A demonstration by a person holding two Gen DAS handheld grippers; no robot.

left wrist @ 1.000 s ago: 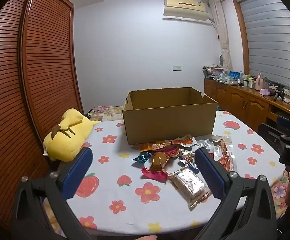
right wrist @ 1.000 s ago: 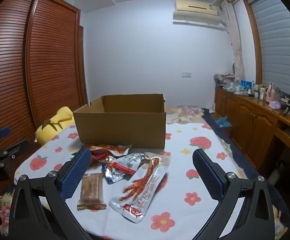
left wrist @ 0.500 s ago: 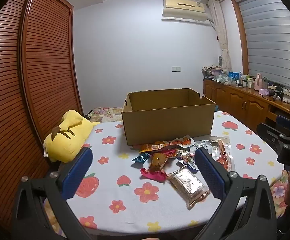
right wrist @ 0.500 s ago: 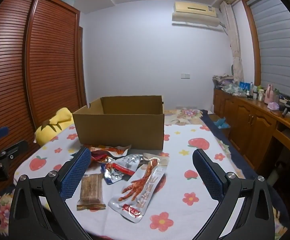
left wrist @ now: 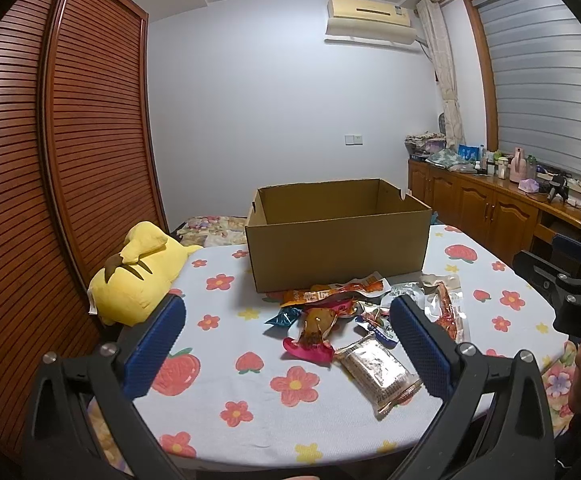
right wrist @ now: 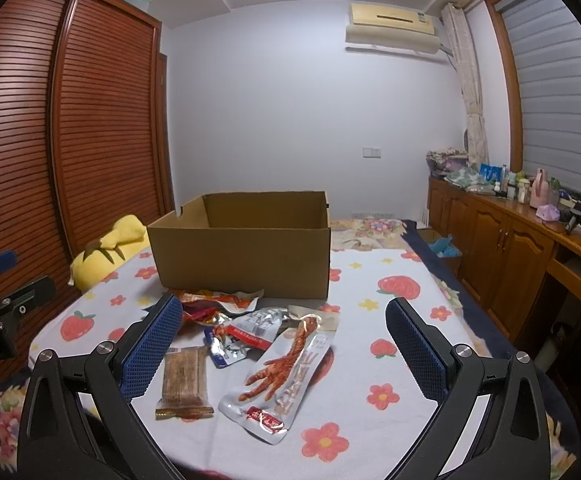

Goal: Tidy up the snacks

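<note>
I hold my left gripper (left wrist: 286, 340) and my right gripper (right wrist: 284, 340) above the near edge of the table (left wrist: 250, 400), both with fingers spread wide and nothing between them. The table wears a white cloth printed with red flowers and strawberries.

At the far middle of the table stands an open cardboard box (left wrist: 338, 236), upright. Just in front of its near wall lies the loose heap of snacks. Nearest the box is an orange packet (left wrist: 330, 292), touching or almost touching the wall. Nearer to me lies a clear pack with a brown piece inside and a magenta end (left wrist: 310, 340), and left of it a small teal wrapper (left wrist: 282, 318). In the right wrist view, a brown bar in clear wrap (right wrist: 184, 380) lies near my left blue pad (right wrist: 150, 352), a silver sachet with a red band (right wrist: 250, 328) sits beyond it, and a long chicken-foot pouch (right wrist: 286, 376) lies diagonally to its right, overlapping the sachet's edge.

A yellow plush toy (left wrist: 138, 272) rests on the table's far left edge, apart from the snacks. A wooden sideboard (right wrist: 510, 248) runs along the right wall.
</note>
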